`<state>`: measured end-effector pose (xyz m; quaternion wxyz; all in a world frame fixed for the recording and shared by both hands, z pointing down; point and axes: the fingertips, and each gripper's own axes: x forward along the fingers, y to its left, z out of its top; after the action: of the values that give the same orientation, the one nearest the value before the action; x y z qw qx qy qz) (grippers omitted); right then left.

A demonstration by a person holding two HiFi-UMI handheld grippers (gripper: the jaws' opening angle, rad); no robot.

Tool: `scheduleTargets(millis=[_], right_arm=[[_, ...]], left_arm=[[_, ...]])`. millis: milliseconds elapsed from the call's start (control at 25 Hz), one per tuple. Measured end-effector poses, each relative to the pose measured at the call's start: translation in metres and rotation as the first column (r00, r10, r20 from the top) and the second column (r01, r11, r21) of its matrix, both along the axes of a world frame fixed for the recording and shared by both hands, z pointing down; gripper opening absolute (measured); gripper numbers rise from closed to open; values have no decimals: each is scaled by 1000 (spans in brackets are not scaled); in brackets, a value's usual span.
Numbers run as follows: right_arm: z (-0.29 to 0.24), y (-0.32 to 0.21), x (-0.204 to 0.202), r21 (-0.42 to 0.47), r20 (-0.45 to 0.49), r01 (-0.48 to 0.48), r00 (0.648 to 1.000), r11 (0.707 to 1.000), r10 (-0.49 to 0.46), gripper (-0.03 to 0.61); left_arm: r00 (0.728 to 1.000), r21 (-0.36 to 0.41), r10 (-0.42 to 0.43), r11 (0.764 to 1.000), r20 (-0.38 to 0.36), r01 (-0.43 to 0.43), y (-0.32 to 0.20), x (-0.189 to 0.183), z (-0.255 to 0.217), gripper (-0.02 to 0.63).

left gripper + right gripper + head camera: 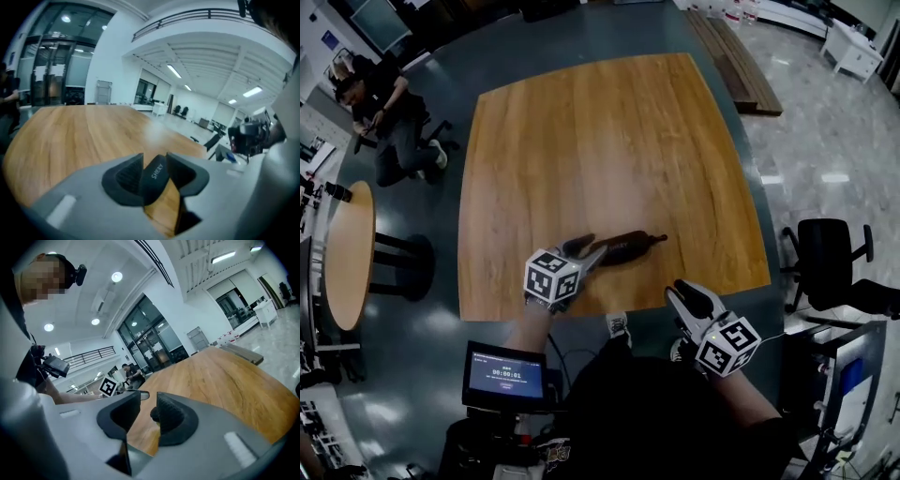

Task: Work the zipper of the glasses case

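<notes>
Two hand-held grippers meet over a wooden table (600, 141) in the head view. At the far left of the frame stands a round side table (352, 248), and a person (389, 112) sits low at the upper left. In the lower left, below the wooden table's near edge, a small screen (504, 373) glows. Left of centre, the left gripper (586, 249) reaches in over that edge. Its jaws stand apart, and its own view shows the near end of the dark glasses case (626, 247) sitting in the gap between the pads. Whether the pads touch the case I cannot tell. The case lies flat on the table close to the near edge and stretches rightward, with its thin pull (657, 239) sticking out at the right end. Further right, the right gripper (684, 292) hovers at the table's near edge, apart from the case, its jaws parted with nothing between them. At the far right stands a black office chair (825, 258).
</notes>
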<state>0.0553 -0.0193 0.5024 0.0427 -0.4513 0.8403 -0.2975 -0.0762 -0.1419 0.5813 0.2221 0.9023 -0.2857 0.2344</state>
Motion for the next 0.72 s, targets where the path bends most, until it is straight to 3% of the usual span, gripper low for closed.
scheduleTargets(millis=[80, 160, 280, 400, 560, 640, 720], right_arm=[[16, -9, -12, -49, -16, -26, 1000, 998, 25, 106], [42, -18, -24, -132, -7, -56, 998, 990, 56, 123], [89, -30, -33, -297, 62, -101, 990, 950, 125, 192], [126, -36, -36, -419, 128, -127, 972, 899, 196, 218], [158, -48, -38, -506, 177, -152, 945, 849, 274, 226], [166, -58, -37, -539, 212, -164, 923, 826, 322, 230], [172, -66, -35, -565, 240, -179, 899, 806, 367, 232]], left_arm=[[988, -36, 135, 991, 81, -132, -5, 6, 26, 150], [956, -92, 259, 964, 138, -248, -4, 9, 51, 156], [918, -178, 375, 919, 129, -351, -1, 15, 74, 158], [912, -254, 409, 886, 39, -387, -1, 24, 81, 167], [900, -376, 430, 825, -68, -422, 13, 30, 90, 193], [904, -404, 415, 813, -102, -419, 15, 31, 92, 195], [919, -424, 375, 817, -123, -391, 11, 31, 92, 193]])
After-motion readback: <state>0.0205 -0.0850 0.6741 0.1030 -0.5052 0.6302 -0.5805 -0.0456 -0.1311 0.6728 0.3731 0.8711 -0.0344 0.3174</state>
